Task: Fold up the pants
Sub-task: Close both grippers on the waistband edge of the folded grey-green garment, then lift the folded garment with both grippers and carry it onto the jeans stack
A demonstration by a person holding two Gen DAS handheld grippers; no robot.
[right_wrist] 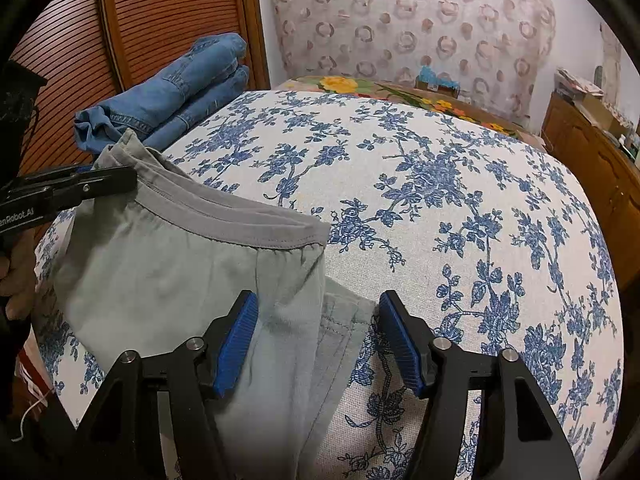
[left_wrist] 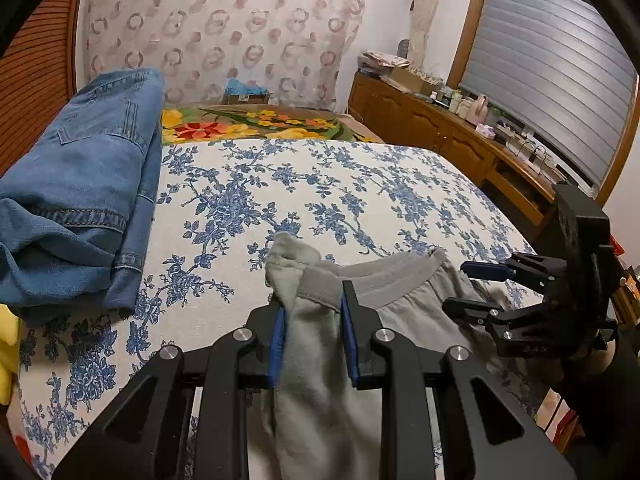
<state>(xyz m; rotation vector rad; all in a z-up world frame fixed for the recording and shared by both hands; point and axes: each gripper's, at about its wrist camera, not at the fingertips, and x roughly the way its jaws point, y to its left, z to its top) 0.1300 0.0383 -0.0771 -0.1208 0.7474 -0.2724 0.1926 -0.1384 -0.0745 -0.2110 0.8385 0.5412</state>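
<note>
The light grey pants (left_wrist: 316, 400) lie at the near edge of the bed, waistband toward the far side. My left gripper (left_wrist: 313, 330) is shut on a bunched corner of the waistband, and that corner stands up between the blue pads. In the right wrist view the left gripper (right_wrist: 120, 180) holds the waistband's left end, lifted off the sheet. My right gripper (right_wrist: 320, 340) stands open over the right edge of the pants (right_wrist: 160, 272); the cloth edge lies between its blue pads (right_wrist: 236, 340), which do not press on it. From the left wrist the right gripper (left_wrist: 472, 288) shows open beside the waistband.
Folded blue jeans (left_wrist: 80, 184) (right_wrist: 180, 96) sit at the bed's far left. The blue-flowered sheet (left_wrist: 320, 184) (right_wrist: 440, 200) covers the bed, with a bright floral blanket (left_wrist: 260, 124) behind. A cluttered wooden cabinet (left_wrist: 440, 128) runs along the right; a louvred wooden door (right_wrist: 160, 20) stands left.
</note>
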